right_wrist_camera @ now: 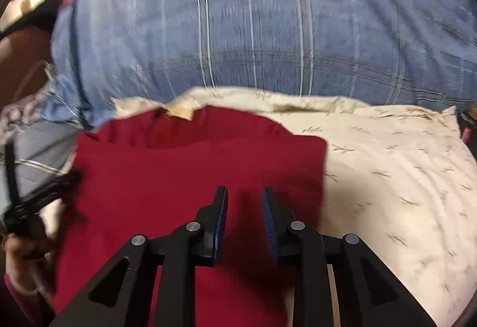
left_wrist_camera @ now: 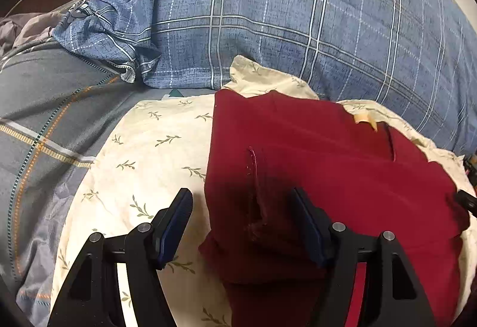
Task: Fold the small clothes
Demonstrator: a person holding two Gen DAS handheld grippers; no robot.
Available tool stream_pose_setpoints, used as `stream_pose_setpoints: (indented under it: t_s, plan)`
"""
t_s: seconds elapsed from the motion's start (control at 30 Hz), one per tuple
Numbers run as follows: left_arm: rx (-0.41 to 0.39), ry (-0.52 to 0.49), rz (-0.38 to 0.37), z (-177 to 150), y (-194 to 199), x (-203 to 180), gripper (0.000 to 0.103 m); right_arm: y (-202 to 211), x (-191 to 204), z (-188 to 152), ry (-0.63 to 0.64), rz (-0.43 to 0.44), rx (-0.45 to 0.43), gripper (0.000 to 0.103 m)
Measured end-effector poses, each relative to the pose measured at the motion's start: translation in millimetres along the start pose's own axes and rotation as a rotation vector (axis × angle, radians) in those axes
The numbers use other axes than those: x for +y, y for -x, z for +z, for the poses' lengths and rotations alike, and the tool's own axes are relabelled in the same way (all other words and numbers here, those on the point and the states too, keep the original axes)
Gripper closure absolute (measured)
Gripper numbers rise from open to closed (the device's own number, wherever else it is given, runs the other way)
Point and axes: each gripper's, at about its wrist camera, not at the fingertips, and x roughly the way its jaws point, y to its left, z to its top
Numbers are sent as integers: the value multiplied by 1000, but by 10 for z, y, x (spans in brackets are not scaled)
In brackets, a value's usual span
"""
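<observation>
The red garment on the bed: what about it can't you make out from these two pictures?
- Near end of the red garment: left wrist view, cut off by the bottom edge and covered by the left gripper.
- Its cream tag: right wrist view, blurred, no print legible.
- Garment type: unclear, folded over itself on the cream leaf-print cloth.

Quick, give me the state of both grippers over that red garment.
Left gripper: open wide, straddling the red garment's left edge, gripping nothing.
Right gripper: narrowly open above the red garment, nothing between its pads.
</observation>
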Motion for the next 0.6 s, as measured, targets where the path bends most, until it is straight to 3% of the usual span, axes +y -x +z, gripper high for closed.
stream_pose_setpoints:
  t_s: [0.07, 0.2, 0.3, 0.4, 0.5, 0.6]
  plan:
    - [15, -4, 4, 15, -48, -14, 33, -259, -110, 31, -36, -57, 36, 81]
    - [28, -11, 20, 29, -125, -49, 30, -372, -427, 29, -100, -120, 3, 83]
    - [20, -21, 35, 24, -138, -80, 30, -313, -543, 4, -151, -67, 9, 83]
    - [12, -25, 44, 8, -131, -87, 30, -58, -420, -57, -95, -111, -10, 72]
    - [4, -30, 51, -12, -119, -98, 30, 229, -294, -151, -49, -78, -62, 64]
    - [-4, -38, 59, -32, -101, -113, 30, 263, -209, -192, -23, -65, -49, 63]
